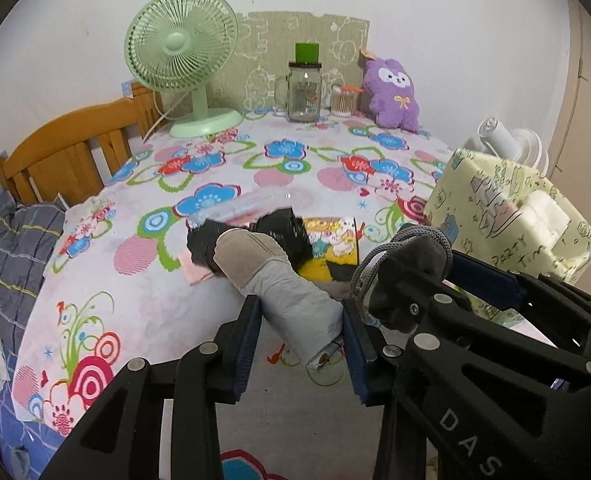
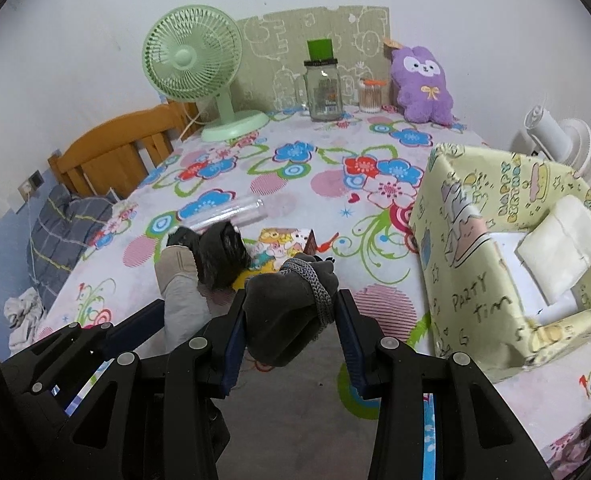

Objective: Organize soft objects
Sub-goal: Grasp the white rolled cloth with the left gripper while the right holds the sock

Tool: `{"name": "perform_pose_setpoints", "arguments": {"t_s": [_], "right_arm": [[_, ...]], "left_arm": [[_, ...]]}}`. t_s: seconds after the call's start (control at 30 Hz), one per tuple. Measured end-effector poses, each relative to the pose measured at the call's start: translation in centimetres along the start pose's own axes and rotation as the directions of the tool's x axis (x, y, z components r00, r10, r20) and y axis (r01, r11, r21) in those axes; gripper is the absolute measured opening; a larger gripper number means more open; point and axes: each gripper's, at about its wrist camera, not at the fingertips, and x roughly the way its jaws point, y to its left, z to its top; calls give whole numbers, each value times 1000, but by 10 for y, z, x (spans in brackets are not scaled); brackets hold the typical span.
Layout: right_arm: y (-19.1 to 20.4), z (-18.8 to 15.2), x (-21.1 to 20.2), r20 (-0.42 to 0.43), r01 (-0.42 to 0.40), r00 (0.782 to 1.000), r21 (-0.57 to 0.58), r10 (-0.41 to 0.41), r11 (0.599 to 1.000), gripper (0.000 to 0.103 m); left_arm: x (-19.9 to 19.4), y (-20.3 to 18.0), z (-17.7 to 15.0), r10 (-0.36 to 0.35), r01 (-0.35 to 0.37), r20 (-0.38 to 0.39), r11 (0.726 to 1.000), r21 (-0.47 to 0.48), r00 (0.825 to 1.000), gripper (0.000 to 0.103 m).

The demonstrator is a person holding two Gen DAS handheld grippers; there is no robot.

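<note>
**Socks gripped in both hand-held grippers**

Grey rolled sock (image 1: 295, 312) sits clamped between the left hand-held gripper (image 1: 301, 344) pads, lifted above the flowered tabletop (image 1: 135, 320). Right hand-held gripper (image 2: 291, 340) squeezes a dark bundled sock (image 2: 287, 312) beside the yellow box (image 2: 475, 280).

Plain white wall (image 2: 95, 20) behind, evenly lit, no visible shadow bands. Wooden headboard (image 1: 67, 152) at left, slatted, orange-brown. Wall socket (image 2: 35, 179) low at left beside it. Bench covered by floral cloth (image 1: 143, 216), white ground with blue, red and pink blooms. Checked grey bedding (image 1: 11, 248) bunched at left edge. Patterned card panel (image 2: 279, 60) leaning upright against the wall.
</note>
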Motion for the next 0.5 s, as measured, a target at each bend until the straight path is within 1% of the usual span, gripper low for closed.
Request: {"name": "perform_pose_setpoints", "arguments": {"t_s": [0.5], "right_arm": [[5,22,-46,87,0,996,-5,1,1000,46]], "left_arm": [[-42,-5,24,0,0,91,1000,6,996,40]]}}
